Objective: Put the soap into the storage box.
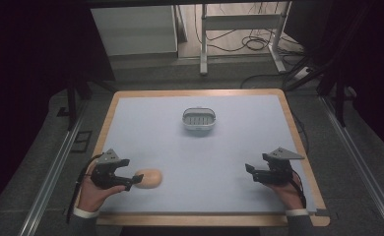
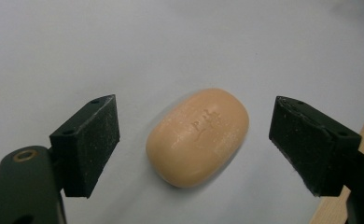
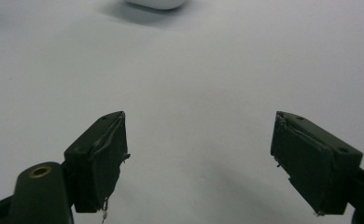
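The peach-coloured oval soap bar (image 2: 198, 137) lies flat on the pale blue counter (image 1: 195, 157) near its front left corner, between the wide-open fingers (image 2: 89, 144) of the left gripper (image 1: 126, 177), which flank it with a clear gap on each side and do not touch it. The right gripper (image 1: 251, 172) rests low at the front right, well apart from the soap, its fingers (image 3: 101, 158) spread wide with nothing between them. A small white slotted dish (image 1: 199, 118) stands toward the far middle of the counter.
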The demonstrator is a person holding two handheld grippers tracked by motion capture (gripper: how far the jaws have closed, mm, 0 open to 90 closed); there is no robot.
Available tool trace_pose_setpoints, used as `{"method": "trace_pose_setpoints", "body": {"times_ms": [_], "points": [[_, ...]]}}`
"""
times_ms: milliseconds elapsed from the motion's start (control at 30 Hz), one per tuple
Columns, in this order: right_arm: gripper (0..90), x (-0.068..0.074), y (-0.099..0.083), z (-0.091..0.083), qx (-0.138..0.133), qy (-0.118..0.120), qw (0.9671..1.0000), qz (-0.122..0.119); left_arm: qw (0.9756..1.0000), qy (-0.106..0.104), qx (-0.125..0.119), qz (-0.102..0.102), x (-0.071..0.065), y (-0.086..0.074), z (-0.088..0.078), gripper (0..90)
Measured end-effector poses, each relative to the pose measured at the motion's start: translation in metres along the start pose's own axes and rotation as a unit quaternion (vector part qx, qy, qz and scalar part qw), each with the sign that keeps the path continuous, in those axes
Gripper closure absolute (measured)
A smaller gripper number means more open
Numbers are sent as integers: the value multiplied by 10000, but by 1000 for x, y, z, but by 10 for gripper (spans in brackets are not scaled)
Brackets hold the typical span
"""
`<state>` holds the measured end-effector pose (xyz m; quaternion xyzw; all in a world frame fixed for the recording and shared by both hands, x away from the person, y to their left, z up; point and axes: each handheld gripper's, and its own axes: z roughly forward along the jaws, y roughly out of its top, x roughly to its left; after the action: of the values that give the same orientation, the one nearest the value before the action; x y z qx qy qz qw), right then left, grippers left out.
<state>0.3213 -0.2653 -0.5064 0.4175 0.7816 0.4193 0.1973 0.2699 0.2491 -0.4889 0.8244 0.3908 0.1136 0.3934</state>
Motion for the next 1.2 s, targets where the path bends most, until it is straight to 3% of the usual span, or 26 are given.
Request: {"method": "trace_pose_setpoints", "body": {"times_ms": [67, 167, 333, 467, 567, 667, 700, 733, 800, 1033, 1167, 1200], "points": [[185, -1, -1, 0, 17, -18, 10000, 27, 9997, 22, 134, 184, -1, 5, 1, 165], [185, -1, -3, 0, 48, -43, 10000, 32, 9982, -138, 362, 462, -1, 12, 4, 174], [185, -4, -4, -3, 32, -108, 9999, 68, 9917, -427, 813, 901, 1, 20, 10, 193], [185, -4, -5, -4, 18, -150, 9999, 85, 9878, -611, 974, 1053, 3, 23, 15, 191], [185, -4, -5, -5, 11, -149, 9998, 97, 9848, -614, 1116, 1179, 4, 26, 20, 193], [185, -4, -5, -6, 12, -152, 9998, 99, 9799, -707, 1286, 1348, 3, 28, 25, 207], [185, -4, -5, -5, 17, -158, 9998, 101, 9799, -707, 1286, 1348, 3, 28, 25, 212], [185, -5, -5, -5, 20, -168, 9998, 99, 9758, -730, 1414, 1499, 3, 29, 27, 217], [185, -5, -6, -4, 24, -179, 9998, 109, 9743, -741, 1478, 1528, 3, 30, 29, 220], [185, -5, -6, -3, 48, -196, 9997, 108, 9726, -826, 1584, 1487, 8, 31, 35, 224], [185, -5, -6, -2, 54, -207, 9997, 114, 9675, -856, 1764, 1594, 9, 30, 43, 215], [185, -6, -6, -2, 59, -208, 9997, 115, 9652, -864, 1843, 1642, 9, 30, 45, 212]]}}
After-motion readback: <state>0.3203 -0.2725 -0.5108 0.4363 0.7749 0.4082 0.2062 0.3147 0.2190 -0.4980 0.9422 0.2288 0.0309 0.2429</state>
